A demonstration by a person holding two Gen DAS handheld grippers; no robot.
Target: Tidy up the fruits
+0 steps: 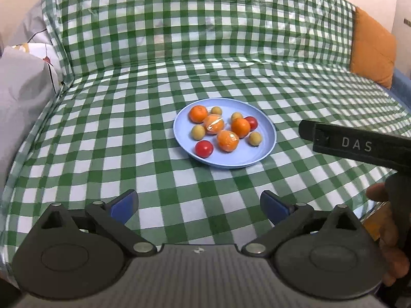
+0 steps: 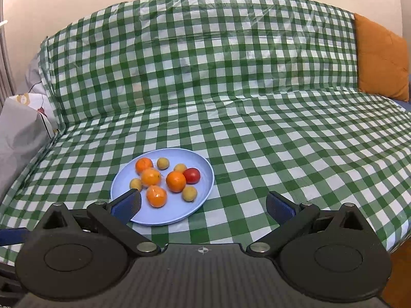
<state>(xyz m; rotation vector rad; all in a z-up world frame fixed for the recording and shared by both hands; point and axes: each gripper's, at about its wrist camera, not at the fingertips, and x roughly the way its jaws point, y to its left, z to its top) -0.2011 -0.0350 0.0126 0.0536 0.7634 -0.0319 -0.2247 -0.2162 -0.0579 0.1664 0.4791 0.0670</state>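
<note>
A light blue plate [image 1: 265, 131] sits on the green checked cloth and also shows in the right wrist view [image 2: 177, 214]. It holds several oranges [image 1: 198, 113], some wrapped in clear film [image 1: 227, 141], several small yellow fruits [image 1: 198, 132] and two red tomatoes [image 1: 204, 148]. My left gripper [image 1: 199, 205] is open and empty, short of the plate. My right gripper [image 2: 204, 205] is open and empty; its left finger [image 2: 127, 205] overlaps the plate's near left rim. The right gripper's body [image 1: 357, 145] shows at the right of the left wrist view.
The green and white checked cloth [image 2: 257, 154] covers a sofa seat and backrest. An orange cushion [image 2: 380, 56] leans at the far right. A grey patterned pillow [image 1: 23, 77] lies at the left. A hand [image 1: 393, 243] holds the right gripper.
</note>
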